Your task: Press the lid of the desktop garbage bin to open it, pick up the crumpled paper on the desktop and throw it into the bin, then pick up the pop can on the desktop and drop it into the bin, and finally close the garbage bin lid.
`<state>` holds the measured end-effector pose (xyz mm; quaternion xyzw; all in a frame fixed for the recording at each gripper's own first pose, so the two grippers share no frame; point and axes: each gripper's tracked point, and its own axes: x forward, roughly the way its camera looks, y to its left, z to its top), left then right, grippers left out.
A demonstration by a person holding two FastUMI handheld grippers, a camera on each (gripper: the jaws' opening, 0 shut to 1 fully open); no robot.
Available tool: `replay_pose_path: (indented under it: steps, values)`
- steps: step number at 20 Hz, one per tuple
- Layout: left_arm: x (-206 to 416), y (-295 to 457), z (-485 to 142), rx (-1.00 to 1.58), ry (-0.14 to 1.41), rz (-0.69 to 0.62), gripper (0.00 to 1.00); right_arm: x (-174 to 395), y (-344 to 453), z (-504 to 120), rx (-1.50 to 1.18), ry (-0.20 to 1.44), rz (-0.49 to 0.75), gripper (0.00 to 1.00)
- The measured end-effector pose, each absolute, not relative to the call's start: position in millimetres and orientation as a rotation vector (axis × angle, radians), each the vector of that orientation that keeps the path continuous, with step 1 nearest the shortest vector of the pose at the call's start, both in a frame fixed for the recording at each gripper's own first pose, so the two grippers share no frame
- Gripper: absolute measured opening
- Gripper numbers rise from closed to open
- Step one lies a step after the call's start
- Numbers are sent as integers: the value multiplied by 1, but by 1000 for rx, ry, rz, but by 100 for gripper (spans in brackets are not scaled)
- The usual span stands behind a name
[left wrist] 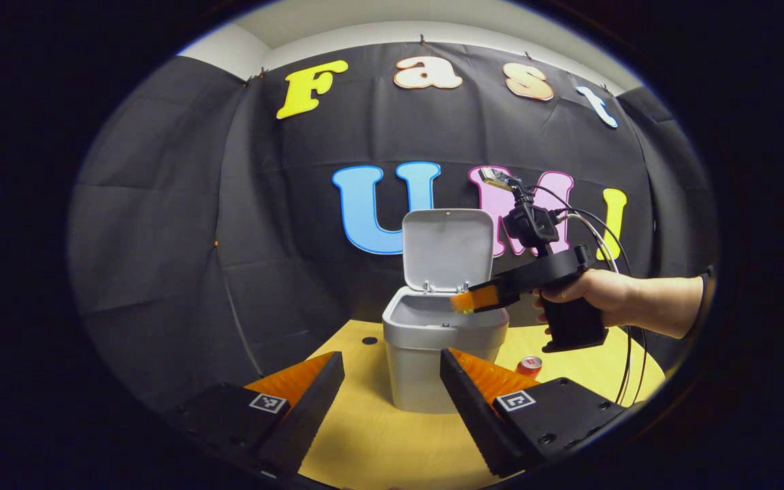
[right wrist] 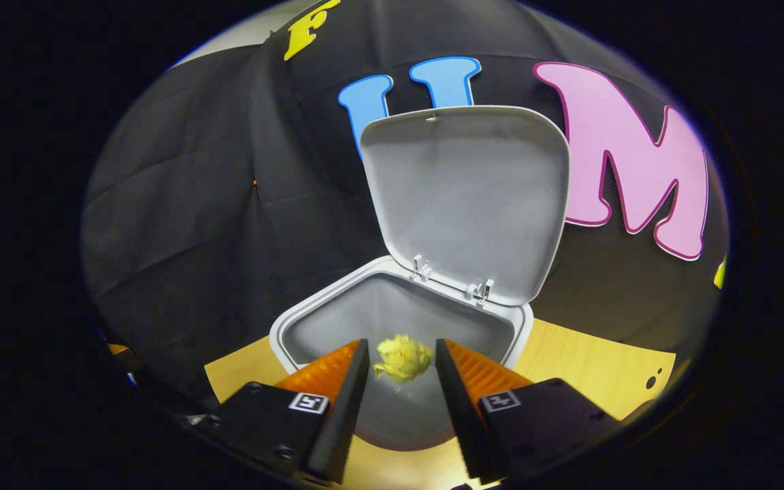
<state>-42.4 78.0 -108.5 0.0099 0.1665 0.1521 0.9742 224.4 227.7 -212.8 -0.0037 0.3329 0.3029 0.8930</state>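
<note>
Already the bin (right wrist: 392, 320) stands with its lid (right wrist: 463, 197) tipped upright, and the right gripper (right wrist: 402, 361) hangs directly above the opening, fingers spread. The crumpled paper (right wrist: 403, 358) sits in the gap between them, apparently touching neither, so it looks released and dropping into the bin. Next comes the pop can (left wrist: 529, 365), lying on the table (left wrist: 365, 435) just right of the bin, below the right gripper (left wrist: 463, 301). The left gripper (left wrist: 392, 381) waits open before the bin.

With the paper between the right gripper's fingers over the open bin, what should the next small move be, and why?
Probably pull the right gripper back and head for the pop can. The crumpled paper sits in the gap with the fingers apart, seemingly released over the bin, whose lid stands open; the can remains on the table.
</note>
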Motion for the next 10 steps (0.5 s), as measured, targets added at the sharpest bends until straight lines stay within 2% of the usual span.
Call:
replay_pose_path:
  steps: [1, 2, 4, 7, 10]
  values:
    - [-44, 80, -112, 15, 342, 309, 96, 226, 226, -213, -13, 683, 622, 75]
    - [-45, 80, -115, 11, 349, 308, 96, 227, 224, -213, -18, 676, 612, 88]
    - [-45, 77, -121, 3, 357, 295, 96, 231, 213, -207, -24, 653, 587, 96]
    - [-39, 63, -135, -4, 367, 250, 96, 241, 179, -189, -47, 582, 513, 98]
    - [-26, 28, -156, -29, 364, 140, 96, 247, 131, -163, -62, 504, 427, 98]
